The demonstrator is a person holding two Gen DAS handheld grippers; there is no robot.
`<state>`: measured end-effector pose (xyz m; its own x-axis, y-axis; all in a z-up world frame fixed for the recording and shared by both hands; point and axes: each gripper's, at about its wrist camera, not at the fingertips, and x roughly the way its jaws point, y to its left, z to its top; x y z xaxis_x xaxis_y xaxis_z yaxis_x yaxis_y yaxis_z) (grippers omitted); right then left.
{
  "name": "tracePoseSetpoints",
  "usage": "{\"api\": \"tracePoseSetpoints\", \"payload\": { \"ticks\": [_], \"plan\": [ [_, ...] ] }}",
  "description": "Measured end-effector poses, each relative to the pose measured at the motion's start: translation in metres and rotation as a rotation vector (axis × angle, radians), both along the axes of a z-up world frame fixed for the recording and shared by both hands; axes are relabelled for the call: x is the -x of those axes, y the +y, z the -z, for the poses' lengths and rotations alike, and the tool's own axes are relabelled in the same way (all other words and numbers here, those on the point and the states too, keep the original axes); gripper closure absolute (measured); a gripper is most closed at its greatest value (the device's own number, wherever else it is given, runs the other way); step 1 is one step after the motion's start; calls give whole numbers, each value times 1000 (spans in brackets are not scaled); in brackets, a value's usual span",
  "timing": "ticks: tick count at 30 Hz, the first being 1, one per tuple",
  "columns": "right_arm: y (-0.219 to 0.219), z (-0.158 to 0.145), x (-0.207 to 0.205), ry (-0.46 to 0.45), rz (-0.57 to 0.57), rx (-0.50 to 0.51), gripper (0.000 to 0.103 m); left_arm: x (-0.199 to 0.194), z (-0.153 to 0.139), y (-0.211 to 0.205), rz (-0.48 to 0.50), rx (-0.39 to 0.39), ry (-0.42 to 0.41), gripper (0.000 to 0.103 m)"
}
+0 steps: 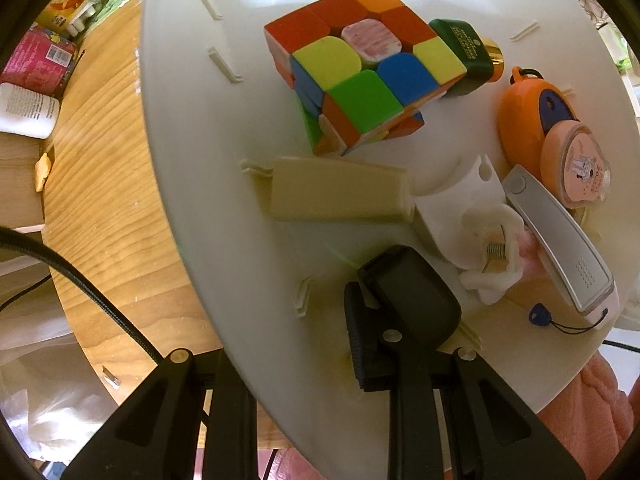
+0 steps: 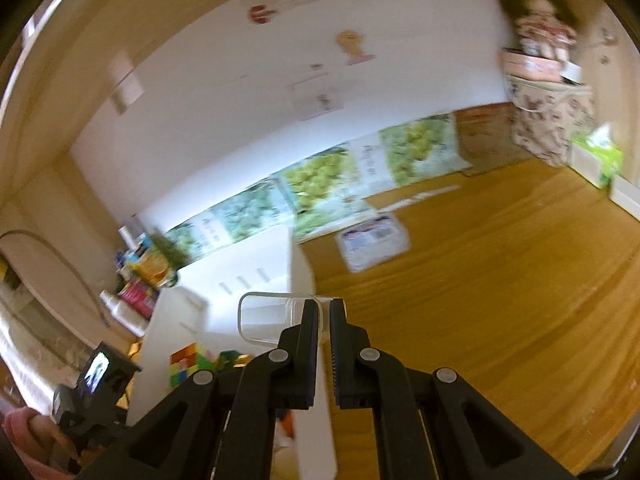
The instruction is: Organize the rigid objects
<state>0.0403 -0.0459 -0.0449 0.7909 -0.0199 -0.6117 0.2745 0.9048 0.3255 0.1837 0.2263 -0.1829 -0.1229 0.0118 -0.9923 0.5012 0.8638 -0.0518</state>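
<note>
A white storage box (image 1: 200,120) stands on the wooden table and holds a colourful puzzle cube (image 1: 352,68), a beige block (image 1: 336,192), a white spring clip (image 1: 492,256), a silver remote-like device (image 1: 560,240), an orange tape measure (image 1: 520,120), a pink round case (image 1: 576,168) and a dark green bottle (image 1: 464,56). My left gripper (image 1: 288,340) is clamped on the box's near wall, one finger (image 1: 404,304) inside. My right gripper (image 2: 324,312) is shut on a clear plastic divider (image 2: 272,316) held above the box (image 2: 240,272); the cube (image 2: 188,364) shows below.
Bottles and cartons (image 1: 44,64) stand at the table's left. A packet (image 2: 372,240), a tissue box (image 2: 600,156) and a patterned box with a doll (image 2: 548,120) are further on the table (image 2: 500,280). A black cable (image 1: 80,288) crosses the left.
</note>
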Motion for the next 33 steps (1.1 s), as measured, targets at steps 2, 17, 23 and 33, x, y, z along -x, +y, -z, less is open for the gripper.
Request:
{"api": "tracePoseSetpoints", "payload": {
  "ticks": [2, 17, 23, 33],
  "plan": [
    [9, -1, -5, -12, -50, -2, 97, 1, -1, -2, -2, -5, -3, 79],
    [59, 0, -35, 21, -303, 73, 93, 9, -2, -15, -44, -40, -29, 78],
    [53, 2, -38, 54, -329, 114, 90, 14, -4, -17, -88, -57, -47, 78],
    [15, -8, -38, 59, -342, 172, 41, 24, -6, -10, -142, -54, -81, 78]
  ]
}}
